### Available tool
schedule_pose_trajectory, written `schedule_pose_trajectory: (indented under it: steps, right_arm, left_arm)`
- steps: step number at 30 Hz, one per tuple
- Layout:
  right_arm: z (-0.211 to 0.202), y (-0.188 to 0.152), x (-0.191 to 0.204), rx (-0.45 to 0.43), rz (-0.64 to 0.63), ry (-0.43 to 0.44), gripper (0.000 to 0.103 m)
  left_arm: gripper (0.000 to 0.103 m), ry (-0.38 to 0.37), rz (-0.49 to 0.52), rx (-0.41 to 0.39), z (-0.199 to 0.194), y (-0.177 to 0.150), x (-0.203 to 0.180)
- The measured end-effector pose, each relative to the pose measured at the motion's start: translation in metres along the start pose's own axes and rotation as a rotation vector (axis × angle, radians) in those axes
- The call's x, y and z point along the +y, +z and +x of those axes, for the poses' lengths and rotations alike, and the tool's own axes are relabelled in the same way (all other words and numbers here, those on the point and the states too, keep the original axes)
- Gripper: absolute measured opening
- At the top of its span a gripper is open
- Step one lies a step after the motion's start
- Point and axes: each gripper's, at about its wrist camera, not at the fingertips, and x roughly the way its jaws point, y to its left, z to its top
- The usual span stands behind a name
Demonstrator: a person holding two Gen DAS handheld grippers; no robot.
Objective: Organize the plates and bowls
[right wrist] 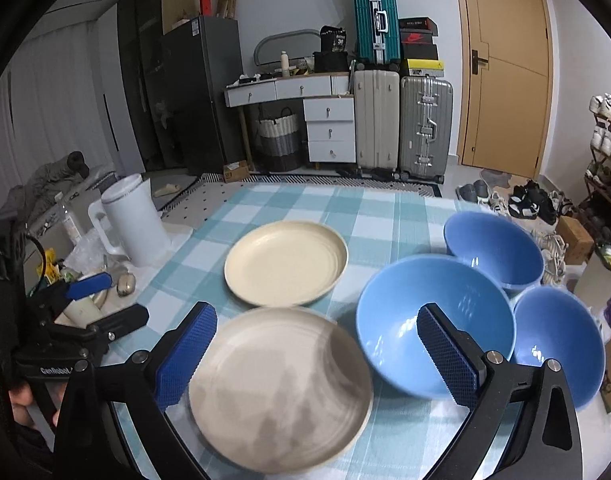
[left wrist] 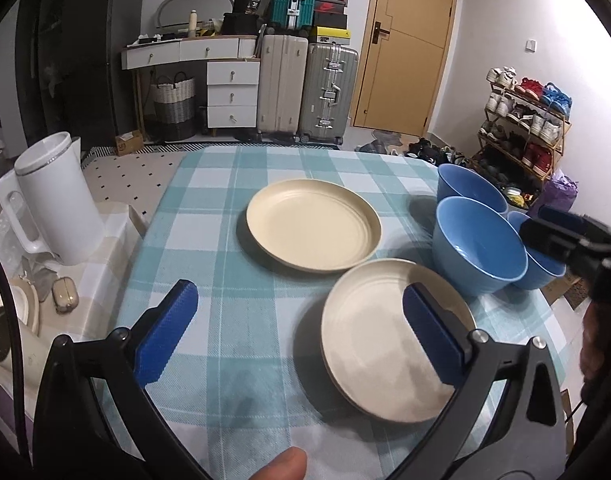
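A table covered by a blue and white checked cloth is seen from both wrist views. 2 cream plates are laid on it. The far plate lies near the middle of the table, and the near plate lies closer to the near edge, just beside it; whether their rims touch cannot be told. 3 blue bowls are grouped along the right edge of the table: the middle bowl is set just right of the near plate, the far bowl behind it, and the near bowl at its right, close to the table's edge.

The left tool is held above the near part of the table with its blue pads spread wide and nothing between them; its right pad is seen in front of the near plate. The right tool is likewise spread wide and empty, held over the near plate and the middle bowl.

A white kettle is seen standing just off the table's left edge, on a neighbouring surface.
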Motion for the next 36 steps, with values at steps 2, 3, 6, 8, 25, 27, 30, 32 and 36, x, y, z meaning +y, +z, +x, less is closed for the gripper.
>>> schedule_pose_trajectory:
  steps: [2, 3, 6, 8, 25, 27, 30, 32, 36]
  right_arm:
    - [0.002, 0.010, -0.003, -0.001, 0.002, 0.016, 0.102]
    - [0.003, 0.015, -0.004, -0.001, 0.002, 0.019, 0.102]
    - [0.005, 0.027, -0.006, -0.004, -0.005, 0.017, 0.102]
    - [0.008, 0.035, -0.007, -0.001, -0.012, 0.022, 0.102]
    - [0.057, 0.080, -0.024, 0.068, 0.017, 0.058, 0.102]
    - [0.065, 0.085, -0.026, 0.079, 0.027, 0.066, 0.102]
    - [0.076, 0.090, -0.029, 0.095, 0.037, 0.067, 0.102]
    - [0.084, 0.092, -0.031, 0.111, 0.048, 0.075, 0.102]
    - [0.099, 0.095, -0.033, 0.138, 0.059, 0.069, 0.102]
  left_arm:
    - [0.102, 0.010, -0.004, -0.001, 0.002, 0.006, 0.002]
    - [0.102, 0.011, -0.008, 0.000, 0.004, 0.009, 0.002]
    - [0.102, 0.006, -0.026, 0.011, 0.012, 0.018, 0.006]
    - [0.102, 0.011, -0.038, 0.018, 0.016, 0.023, 0.009]
    - [0.102, 0.036, -0.133, 0.096, 0.072, 0.055, 0.041]
    - [0.102, 0.043, -0.140, 0.105, 0.078, 0.057, 0.045]
    - [0.102, 0.054, -0.150, 0.119, 0.089, 0.061, 0.051]
    - [0.102, 0.059, -0.155, 0.132, 0.097, 0.062, 0.055]
    - [0.102, 0.064, -0.167, 0.155, 0.112, 0.063, 0.061]
